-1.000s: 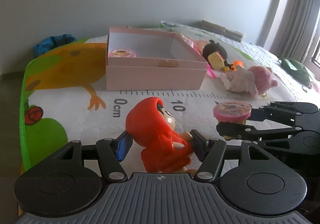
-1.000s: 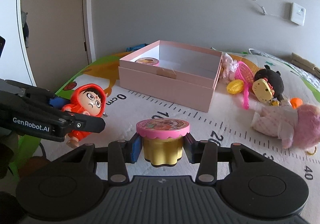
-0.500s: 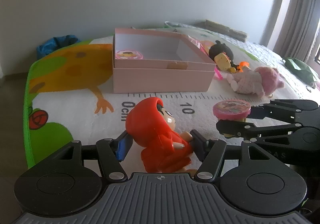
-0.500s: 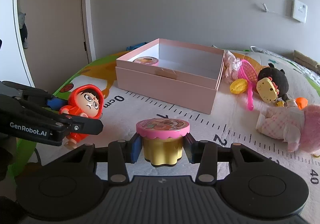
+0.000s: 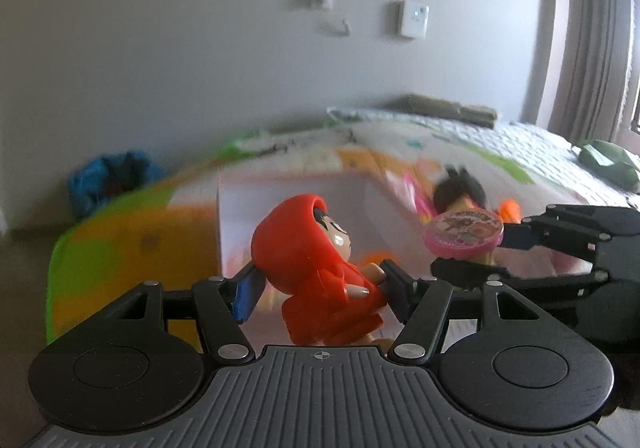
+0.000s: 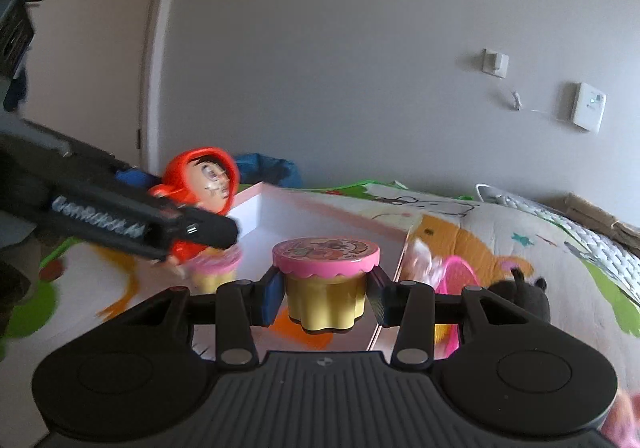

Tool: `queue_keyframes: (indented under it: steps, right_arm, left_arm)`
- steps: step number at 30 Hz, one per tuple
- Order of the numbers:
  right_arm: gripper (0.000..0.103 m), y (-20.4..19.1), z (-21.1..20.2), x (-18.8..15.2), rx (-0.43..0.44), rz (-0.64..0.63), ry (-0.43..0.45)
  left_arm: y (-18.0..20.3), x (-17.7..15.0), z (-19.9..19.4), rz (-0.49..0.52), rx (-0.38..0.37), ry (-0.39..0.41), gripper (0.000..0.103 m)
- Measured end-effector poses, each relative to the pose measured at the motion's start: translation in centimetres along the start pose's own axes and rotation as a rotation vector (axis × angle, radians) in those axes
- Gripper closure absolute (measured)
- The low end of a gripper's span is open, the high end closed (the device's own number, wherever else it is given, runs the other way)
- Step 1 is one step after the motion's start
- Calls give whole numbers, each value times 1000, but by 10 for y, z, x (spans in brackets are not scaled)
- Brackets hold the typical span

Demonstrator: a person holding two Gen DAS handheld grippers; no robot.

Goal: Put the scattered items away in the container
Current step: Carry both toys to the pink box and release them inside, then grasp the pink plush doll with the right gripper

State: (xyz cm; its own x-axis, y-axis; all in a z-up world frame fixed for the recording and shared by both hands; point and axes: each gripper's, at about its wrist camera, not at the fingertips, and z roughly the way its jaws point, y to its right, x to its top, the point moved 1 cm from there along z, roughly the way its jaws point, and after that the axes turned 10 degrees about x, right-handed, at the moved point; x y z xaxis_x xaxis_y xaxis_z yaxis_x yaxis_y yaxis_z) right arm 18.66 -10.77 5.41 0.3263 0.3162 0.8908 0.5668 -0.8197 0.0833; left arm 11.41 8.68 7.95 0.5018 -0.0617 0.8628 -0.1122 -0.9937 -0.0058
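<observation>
Glossy red hooded figurine [image 5: 316, 264] clamped in left tool [image 5: 318, 288]; right tool [image 6: 324, 298] grips scalloped yellow cup [image 6: 326, 300].

Glossy plastic red-hooded figure [image 5: 316, 268]

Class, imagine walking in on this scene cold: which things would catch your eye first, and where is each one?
First, the red-hooded figurine clamped in the left gripper, raised in front of the pink box. Next, the yellow cup with a pink lid gripped by the right gripper, just over the box's open inside. A similar pink-lidded cup already sits in the box.
</observation>
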Motion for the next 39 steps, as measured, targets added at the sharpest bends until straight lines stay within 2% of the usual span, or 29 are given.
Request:
queue_keyframes:
  steps: [4,10,12,13,17,19,23,31,34,39]
  right_arm:
    - [60,12,27,-1,13,22,-28]
    - [58,11,41,-8,19,28,-35]
    - [56,14,41,-10,23,40,-36]
    - [55,14,40,-11,19,43,-33]
    - [54,16,28,-14,19,69,-14]
    - [50,18,16,-17,17,86,0]
    - [48,31,-13,-32,-9,135,5]
    - [39,77,-81,-77,-178,259,-8]
    - [32,99,-104,-90,-261,319,11]
    - [22,143,-128,-109,-387,459,49]
  left_arm:
    - [6,31,48,-8,4,-20,35]
    - [6,33,87,-18,13,-67,35]
    - [0,33,96,-43,5,-82,29]
    - [-1,33,96,-52,1,-84,25]
    - [-5,34,90,-64,9,-62,20]
    - [-5,34,85,-79,9,-54,14]
    - [6,32,69,-74,-12,-49,10]
    - [71,3,24,50,-145,-20,7]
    - [100,-15,10,102,-193,-18,5]
    - [136,-42,-5,180,-246,-54,4]
